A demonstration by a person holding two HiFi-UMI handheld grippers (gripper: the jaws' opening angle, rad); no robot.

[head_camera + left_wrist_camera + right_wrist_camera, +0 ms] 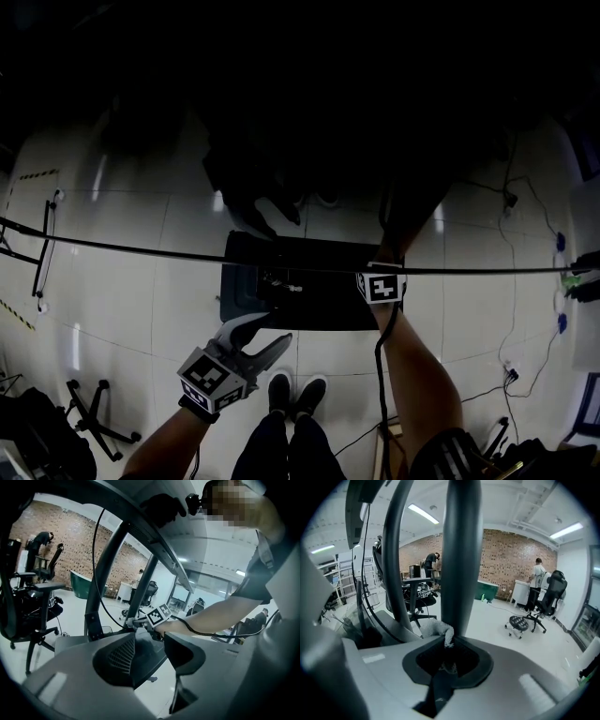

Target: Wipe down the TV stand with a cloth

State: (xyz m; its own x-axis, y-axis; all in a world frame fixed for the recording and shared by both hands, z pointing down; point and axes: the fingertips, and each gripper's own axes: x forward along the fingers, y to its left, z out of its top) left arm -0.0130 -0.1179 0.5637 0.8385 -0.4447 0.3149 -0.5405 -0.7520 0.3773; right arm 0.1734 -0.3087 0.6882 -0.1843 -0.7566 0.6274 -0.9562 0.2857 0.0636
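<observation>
The right gripper (449,656) has its jaws almost together, and they pinch a white cloth (435,629). A small bunch of the cloth stands out above the jaws, a little to their left. It is just beside a dark upright post (461,550) of the TV stand (300,291), but whether it touches the post cannot be told. In the head view, which is very dark, the stand's flat dark base lies on the pale tiled floor (141,281). The marker cube (382,286) of the right gripper shows at the right edge of this base. The left gripper (277,330) is lower in that view, in front of the base and near the person's shoes (295,392), apart from the stand. Its jaws stand wide apart and hold nothing. In the left gripper view, the edge of the base and the person's right forearm (211,613) are seen through the gap between them. Behind the stand, the right gripper view shows an office chair (417,597) and a brick wall (506,550) further away.
</observation>
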